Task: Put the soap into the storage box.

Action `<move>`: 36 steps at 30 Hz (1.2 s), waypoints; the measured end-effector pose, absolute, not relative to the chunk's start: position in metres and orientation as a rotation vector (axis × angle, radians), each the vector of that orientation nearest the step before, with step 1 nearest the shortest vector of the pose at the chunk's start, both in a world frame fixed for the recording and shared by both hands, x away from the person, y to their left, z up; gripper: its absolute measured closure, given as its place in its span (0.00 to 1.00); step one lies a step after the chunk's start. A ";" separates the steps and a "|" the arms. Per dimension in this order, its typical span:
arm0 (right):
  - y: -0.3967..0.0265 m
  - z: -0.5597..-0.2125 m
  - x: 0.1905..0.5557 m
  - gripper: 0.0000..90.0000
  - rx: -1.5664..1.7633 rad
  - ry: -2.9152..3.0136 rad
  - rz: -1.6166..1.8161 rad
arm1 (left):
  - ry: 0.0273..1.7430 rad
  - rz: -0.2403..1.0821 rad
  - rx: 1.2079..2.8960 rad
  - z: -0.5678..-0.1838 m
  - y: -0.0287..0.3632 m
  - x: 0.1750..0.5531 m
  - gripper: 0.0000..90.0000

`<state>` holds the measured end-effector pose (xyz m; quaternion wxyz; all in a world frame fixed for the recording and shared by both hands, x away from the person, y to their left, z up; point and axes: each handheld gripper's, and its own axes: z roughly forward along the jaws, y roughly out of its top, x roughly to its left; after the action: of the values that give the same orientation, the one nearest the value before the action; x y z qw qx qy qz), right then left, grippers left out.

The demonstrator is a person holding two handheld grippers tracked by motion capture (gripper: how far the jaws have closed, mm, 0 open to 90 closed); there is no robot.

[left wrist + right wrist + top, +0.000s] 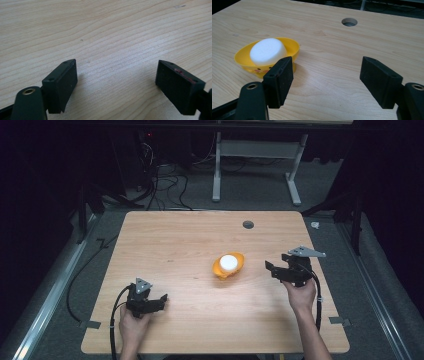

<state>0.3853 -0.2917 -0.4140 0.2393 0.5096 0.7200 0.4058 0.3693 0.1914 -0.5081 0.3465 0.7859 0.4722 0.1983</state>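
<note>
Yellow plastic bowl [228, 266] sits near the middle of the wooden table [175, 245], a little toward the right, holding a white foam puck [228, 262] with rounded edges. Nothing looks started: neither tool touches the bowl. Right gripper [272, 268] hovers just beside it, jaws spread wide and empty; left gripper [161, 299] waits well apart over bare, pale grained wood, jaws likewise spread. Reaching, grasping and moving all appear left to do. A small painted face marks the bowl's glossy wall.
</note>
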 end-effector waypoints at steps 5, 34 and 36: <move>-0.297 -0.415 0.382 0.31 1.413 1.961 1.108 | 1.225 0.514 2.039 -0.508 0.191 0.369 0.20; -0.321 -0.432 0.361 0.31 1.500 1.906 1.134 | 1.225 0.515 2.039 -0.508 0.191 0.369 0.20; -0.321 -0.434 0.360 0.31 1.512 1.905 1.135 | 1.225 0.515 2.040 -0.508 0.191 0.369 0.20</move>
<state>0.3598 -0.3211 -0.4344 0.2269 0.5487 0.6912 0.4119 0.3693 0.1914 -0.5081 0.3464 0.7860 0.4721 0.1983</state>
